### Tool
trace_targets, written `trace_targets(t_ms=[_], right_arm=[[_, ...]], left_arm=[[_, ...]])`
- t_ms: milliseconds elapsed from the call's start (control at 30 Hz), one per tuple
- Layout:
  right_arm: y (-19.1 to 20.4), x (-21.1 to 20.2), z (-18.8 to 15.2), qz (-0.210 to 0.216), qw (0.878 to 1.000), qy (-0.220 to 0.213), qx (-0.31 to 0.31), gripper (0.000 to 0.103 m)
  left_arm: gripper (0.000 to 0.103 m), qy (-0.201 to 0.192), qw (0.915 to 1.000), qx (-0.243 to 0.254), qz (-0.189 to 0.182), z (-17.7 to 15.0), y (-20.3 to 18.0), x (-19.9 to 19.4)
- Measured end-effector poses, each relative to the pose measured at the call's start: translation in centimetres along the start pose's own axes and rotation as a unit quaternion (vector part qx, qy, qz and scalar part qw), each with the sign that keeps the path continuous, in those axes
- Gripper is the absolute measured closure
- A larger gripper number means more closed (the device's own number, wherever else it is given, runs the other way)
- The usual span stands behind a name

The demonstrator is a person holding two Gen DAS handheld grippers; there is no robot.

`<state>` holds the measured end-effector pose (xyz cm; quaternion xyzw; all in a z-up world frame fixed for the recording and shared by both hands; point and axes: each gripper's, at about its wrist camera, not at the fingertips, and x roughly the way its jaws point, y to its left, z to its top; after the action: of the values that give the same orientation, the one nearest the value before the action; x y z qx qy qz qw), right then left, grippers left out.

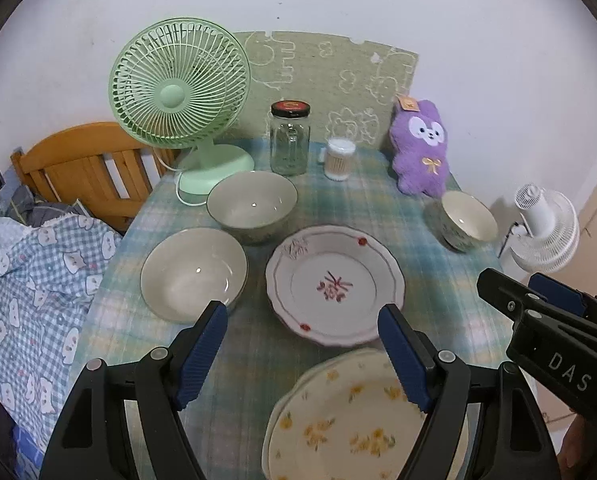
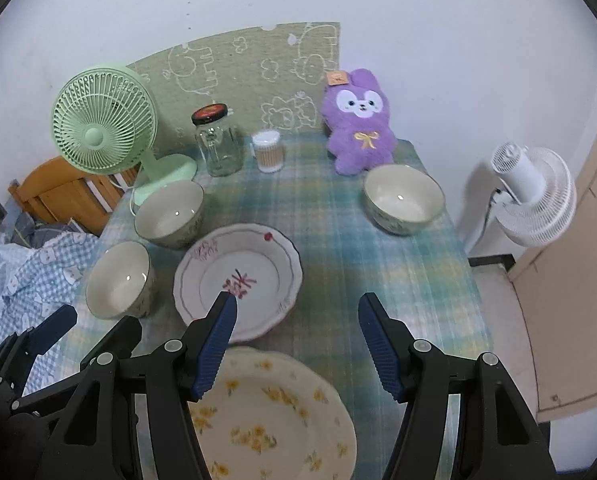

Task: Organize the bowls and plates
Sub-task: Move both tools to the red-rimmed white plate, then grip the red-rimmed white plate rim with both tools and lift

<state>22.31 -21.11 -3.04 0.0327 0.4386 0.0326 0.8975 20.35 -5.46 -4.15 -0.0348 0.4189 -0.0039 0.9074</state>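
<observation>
Checked blue-green cloth (image 1: 338, 208) covers the table where, from the left wrist view, the left gripper (image 1: 302, 354) hangs with jaws spread and empty above a cream plate with yellow flowers (image 1: 338, 432) at the near edge. Beyond it sits a scalloped white plate with red flowers (image 1: 334, 284), two cream ceramic bowls (image 1: 194, 274) (image 1: 252, 206) just beside it at left, and a third, smaller bowl (image 1: 468, 220) well apart at right, likely awaiting stacking. From the right wrist view, the right gripper (image 2: 296, 346) is likewise released, holding nothing, over open cloth between the yellow-flowered plate (image 2: 274, 420) and the lone bowl (image 2: 404, 198). That bowl stands near the table's right edge, and a mint-green desk fan (image 2: 102, 124), a black-lidded glass jar (image 2: 218, 144) and a purple plush rabbit (image 2: 358, 120) crowd the back, leaving the middle free for moving.
</observation>
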Motion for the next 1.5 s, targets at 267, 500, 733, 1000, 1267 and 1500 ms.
trace_targets(t_ms=[267,500,733,1000,1267,1500], right_arm=[[-0.5,4.0,3.1,0.021,0.999,0.006,-0.025,0.036],[-1.5,8.1,5.3,0.038,0.999,0.016,-0.032,0.036],[-1.1,12.8,5.9,0.053,0.997,0.033,-0.054,0.036],[-0.8,17.2,5.5,0.065,0.994,0.067,-0.065,0.039],[0.0,20.1,4.9,0.067,0.990,0.093,-0.087,0.044],[0.4,22.0,4.5,0.063,0.986,0.117,-0.104,0.050]], left_arm=[[0.025,0.009,0.9995,-0.020,0.022,2.2,-1.1,3.8],[0.026,0.015,0.9988,-0.021,0.043,4.1,-2.1,8.0],[0.040,0.044,0.9942,-0.061,0.077,3.6,-1.8,12.2],[0.041,0.076,0.9896,-0.075,0.096,2.3,-2.1,14.9],[0.041,0.105,0.9835,-0.085,0.120,1.0,-1.4,16.9],[0.043,0.095,0.9838,-0.078,0.130,0.8,-1.5,17.3]])
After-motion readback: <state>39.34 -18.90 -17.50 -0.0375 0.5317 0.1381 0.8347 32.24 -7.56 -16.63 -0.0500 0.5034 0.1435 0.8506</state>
